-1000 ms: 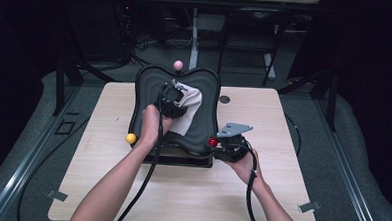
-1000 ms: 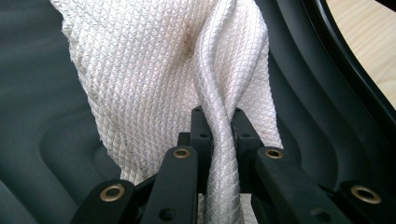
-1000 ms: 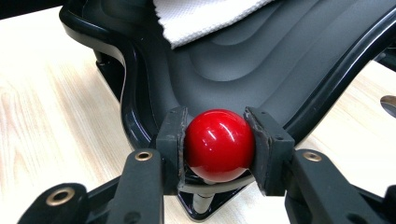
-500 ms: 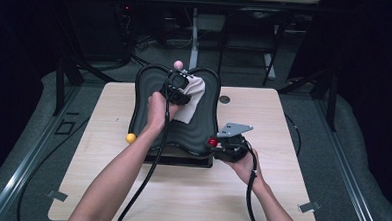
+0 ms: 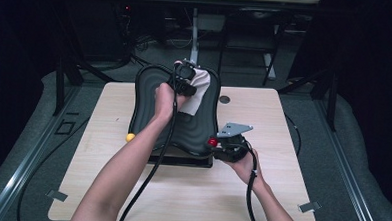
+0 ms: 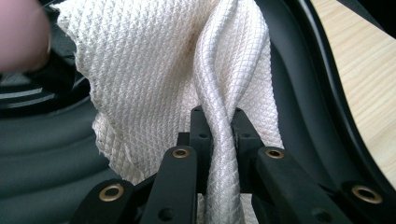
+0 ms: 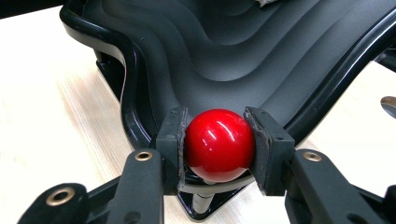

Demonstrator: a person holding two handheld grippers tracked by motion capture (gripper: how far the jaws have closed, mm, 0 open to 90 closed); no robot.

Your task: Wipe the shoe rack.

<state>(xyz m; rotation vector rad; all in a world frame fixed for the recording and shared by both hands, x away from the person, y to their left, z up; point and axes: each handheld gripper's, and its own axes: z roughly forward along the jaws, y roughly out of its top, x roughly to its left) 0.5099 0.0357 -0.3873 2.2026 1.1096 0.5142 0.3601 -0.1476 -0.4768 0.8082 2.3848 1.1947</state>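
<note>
A black ridged tray [image 5: 149, 103] stands on a base in the middle of the wooden table. At its far end my left gripper [image 5: 188, 79] is shut on a white waffle-weave cloth [image 5: 201, 84], which drapes onto the tray's surface. In the left gripper view the cloth [image 6: 154, 70] is pinched in a twisted fold between the left gripper's [image 6: 217, 116] jaws. My right gripper [image 5: 221, 144] is at the tray's near right corner, shut on a red ball knob [image 5: 212, 141]. The right gripper view shows the red knob [image 7: 219, 144] squeezed between both pads of the right gripper [image 7: 219, 137].
A yellow ball knob [image 5: 130, 137] sticks out at the tray's near left side. A blurred pink shape [image 6: 21, 37] is at the tray's far edge. A small dark round spot [image 5: 225, 99] lies on the table right of the tray. Cables trail back from both grippers.
My left gripper has carried the cloth along the tray, from its middle to its far end, rising a little. The right gripper and the red knob have stayed put.
</note>
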